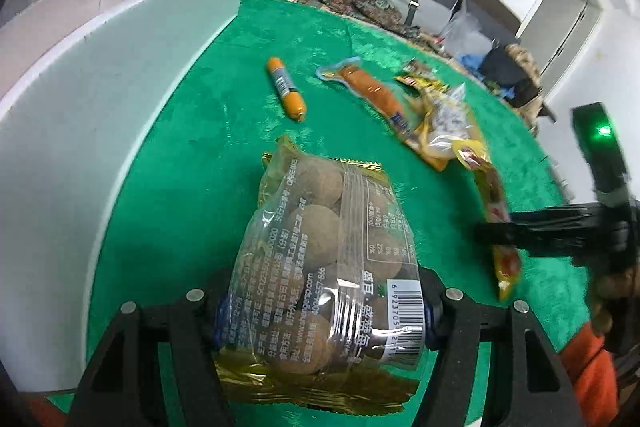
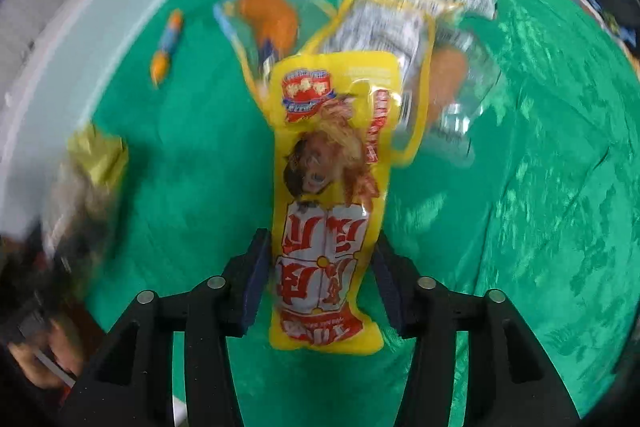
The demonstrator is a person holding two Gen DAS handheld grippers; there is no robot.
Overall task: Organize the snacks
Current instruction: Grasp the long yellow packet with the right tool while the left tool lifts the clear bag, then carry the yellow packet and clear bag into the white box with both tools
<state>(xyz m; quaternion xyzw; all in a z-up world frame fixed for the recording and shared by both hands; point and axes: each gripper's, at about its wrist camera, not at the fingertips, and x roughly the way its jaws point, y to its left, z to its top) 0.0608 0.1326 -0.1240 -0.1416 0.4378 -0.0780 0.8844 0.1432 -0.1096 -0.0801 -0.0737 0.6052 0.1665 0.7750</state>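
Both grippers carried snack packets over the green worktop (image 1: 208,131).
Left gripper (image 1: 320,311) jaws pinched the biscuit bag (image 1: 320,259); right gripper (image 2: 320,283) jaws pinched the yellow packet (image 2: 324,227); firm grips until the white box (image 1: 100,75) would serve best.

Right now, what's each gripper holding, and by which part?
Left gripper: clear gold-edged bag of round brown biscuits, pinched across its lower half. Right gripper: long yellow printed snack packet, gripped near its lower end.
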